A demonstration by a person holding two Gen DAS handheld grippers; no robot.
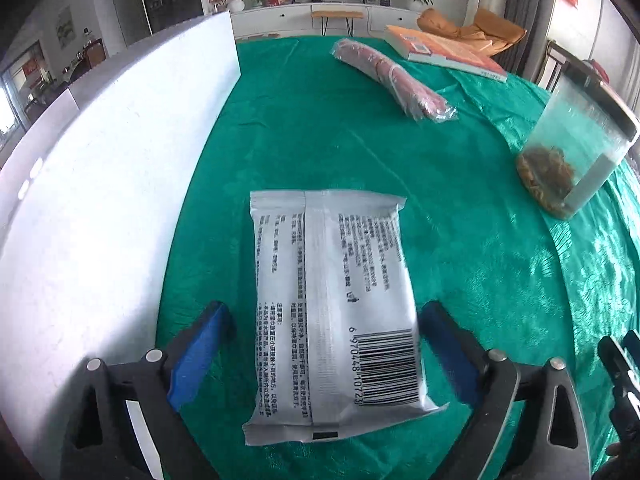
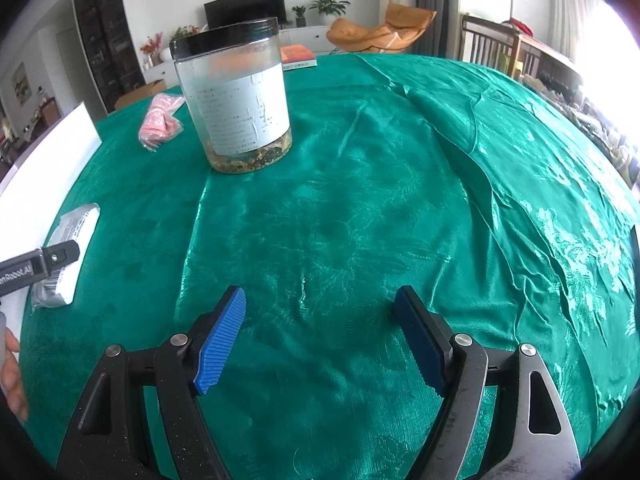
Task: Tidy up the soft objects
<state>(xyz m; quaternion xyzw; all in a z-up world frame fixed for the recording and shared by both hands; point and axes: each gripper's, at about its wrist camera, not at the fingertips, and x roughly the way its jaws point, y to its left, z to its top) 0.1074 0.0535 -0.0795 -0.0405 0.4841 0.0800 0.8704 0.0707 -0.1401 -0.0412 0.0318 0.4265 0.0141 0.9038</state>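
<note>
A white soft packet with black print and a barcode (image 1: 336, 308) lies flat on the green tablecloth (image 1: 312, 140). My left gripper (image 1: 328, 320) is open, its blue pads on either side of the packet's near half, apart from it. A pink soft roll in clear wrap (image 1: 390, 78) lies further back. In the right wrist view the packet (image 2: 66, 256) is at the far left, the pink roll (image 2: 160, 122) behind it. My right gripper (image 2: 320, 304) is open and empty over bare cloth.
A white box wall (image 1: 100, 184) stands along the left. A clear jar with a black lid (image 2: 236, 96) stands mid-table; it also shows at the right in the left wrist view (image 1: 572, 148). An orange book (image 1: 444, 52) lies at the back.
</note>
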